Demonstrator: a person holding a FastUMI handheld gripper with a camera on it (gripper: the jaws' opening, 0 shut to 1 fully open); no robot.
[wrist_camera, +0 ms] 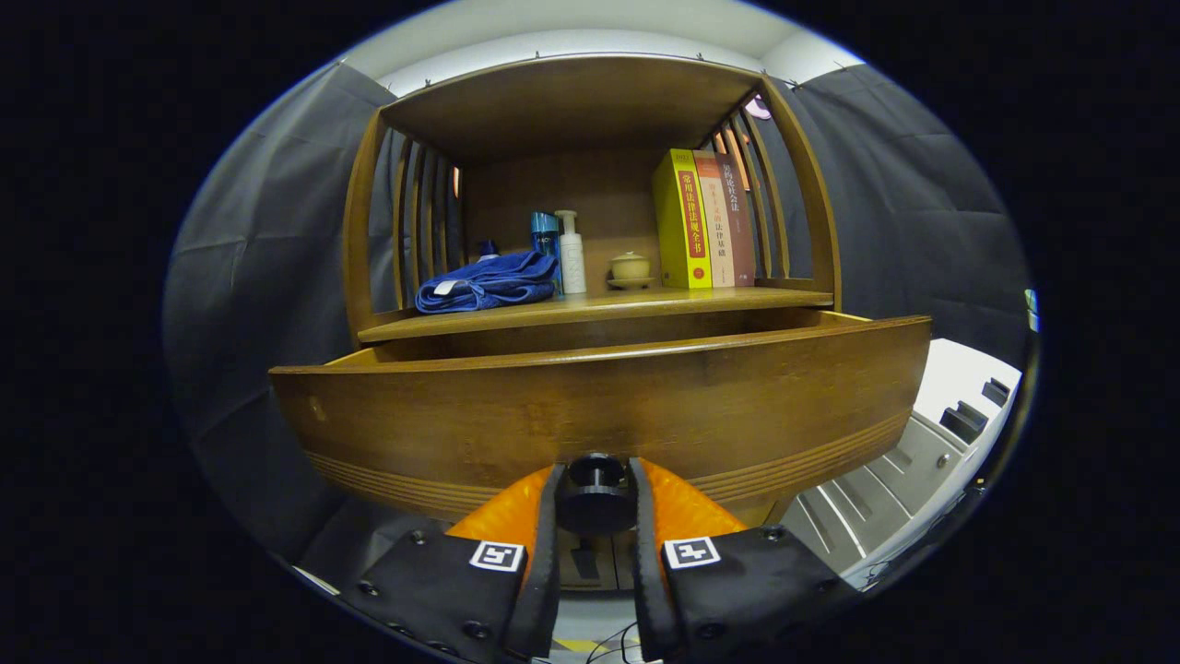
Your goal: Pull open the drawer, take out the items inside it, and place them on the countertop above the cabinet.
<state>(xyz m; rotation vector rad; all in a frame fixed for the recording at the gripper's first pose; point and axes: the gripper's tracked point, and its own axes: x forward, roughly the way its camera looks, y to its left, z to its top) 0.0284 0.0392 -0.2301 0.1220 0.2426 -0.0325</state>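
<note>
A wooden cabinet has its drawer (599,406) pulled out toward me, the curved front panel close ahead of the fingers. A round black knob (595,498) on the drawer front sits between my fingers, and my gripper (595,516) is shut on it, both fingers pressing its sides. The drawer's inside is hidden behind its front panel. Above the drawer runs the countertop (784,297), where a folded blue towel (487,281) lies at the left.
On the countertop also stand a blue bottle (545,235), a white pump bottle (572,254), a small lidded cup on a saucer (631,268) and three upright books (705,221). Slatted wooden sides and a top board enclose it. A white ridged surface (922,452) lies lower right.
</note>
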